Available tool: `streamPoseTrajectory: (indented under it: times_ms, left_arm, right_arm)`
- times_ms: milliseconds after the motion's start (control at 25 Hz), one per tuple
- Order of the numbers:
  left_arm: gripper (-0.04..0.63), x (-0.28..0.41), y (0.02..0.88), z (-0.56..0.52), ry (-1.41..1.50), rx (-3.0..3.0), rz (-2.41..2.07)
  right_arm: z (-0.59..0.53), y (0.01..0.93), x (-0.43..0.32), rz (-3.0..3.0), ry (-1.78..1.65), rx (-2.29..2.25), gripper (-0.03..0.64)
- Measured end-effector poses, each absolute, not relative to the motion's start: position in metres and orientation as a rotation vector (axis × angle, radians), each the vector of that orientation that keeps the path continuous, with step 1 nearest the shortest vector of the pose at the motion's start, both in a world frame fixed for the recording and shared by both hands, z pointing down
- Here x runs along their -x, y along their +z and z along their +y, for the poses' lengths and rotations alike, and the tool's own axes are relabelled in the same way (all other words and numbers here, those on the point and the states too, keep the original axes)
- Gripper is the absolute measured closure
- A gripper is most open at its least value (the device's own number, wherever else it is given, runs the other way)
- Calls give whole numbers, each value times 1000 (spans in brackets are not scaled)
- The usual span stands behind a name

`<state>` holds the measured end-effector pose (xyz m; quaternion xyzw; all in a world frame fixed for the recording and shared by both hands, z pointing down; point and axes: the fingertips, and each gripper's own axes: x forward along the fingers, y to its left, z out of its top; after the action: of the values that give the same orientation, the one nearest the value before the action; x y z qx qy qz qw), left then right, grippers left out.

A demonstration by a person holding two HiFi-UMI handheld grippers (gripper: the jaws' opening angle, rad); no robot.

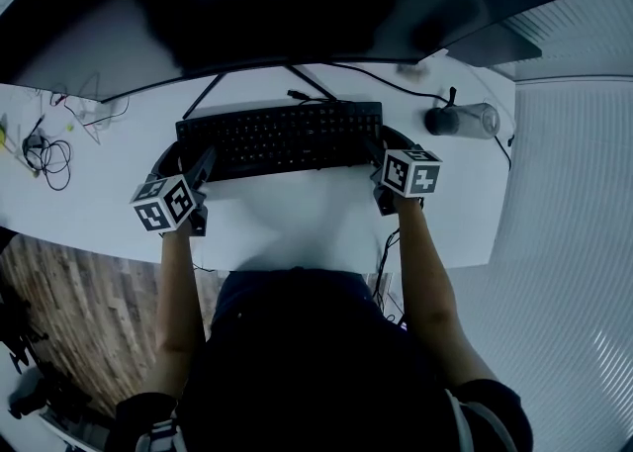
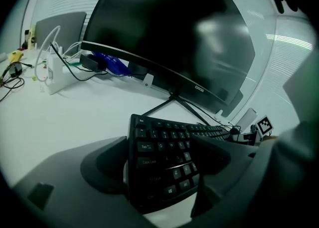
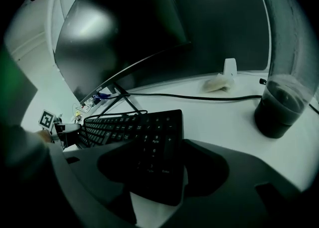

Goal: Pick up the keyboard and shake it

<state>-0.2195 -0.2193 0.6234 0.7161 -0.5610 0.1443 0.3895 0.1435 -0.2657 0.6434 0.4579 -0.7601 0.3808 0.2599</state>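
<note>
Keyboard [image 1: 280, 136] | left end in left claw [image 1: 186, 159] | right end in right claw [image 1: 389, 145]

Three cameras, one keyboard [image 1: 280, 138], three sides.
The head view looks steeply down on the worktop [image 1: 297, 213] from its 6 o'clock edge. The left gripper [image 1: 188, 155] view sits close at the keyboard's 9 o'clock end facing 3 o'clock, and the right gripper [image 1: 388, 143] view sits at 3 o'clock facing back. All share keyboard and monitor [image 1: 297, 5].
</note>
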Motion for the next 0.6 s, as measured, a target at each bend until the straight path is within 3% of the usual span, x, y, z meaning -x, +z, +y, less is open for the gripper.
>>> streamPoseTrajectory:
  times_ms: [360, 400, 440, 480, 600]
  left_arm:
    - [184, 218, 575, -203, 382, -1888, -1549]
    - [232, 215, 563, -200, 371, -1913, -1569]
    - [374, 212, 549, -196, 353, -1936, -1597]
    - [475, 208, 535, -193, 333, -1961, -1623]
    - [557, 190, 493, -184, 299, -2061, -1659]
  right_arm:
    - [-246, 581, -134, -2104, 804, -1379, 334]
    - [-243, 567, -129, -2137, 772, -1396, 357]
    - [-239, 553, -124, -2170, 743, -1416, 427]
    - [-236, 540, -120, -2204, 719, -1436, 495]
    - [-227, 500, -103, -2307, 666, -1472, 572]
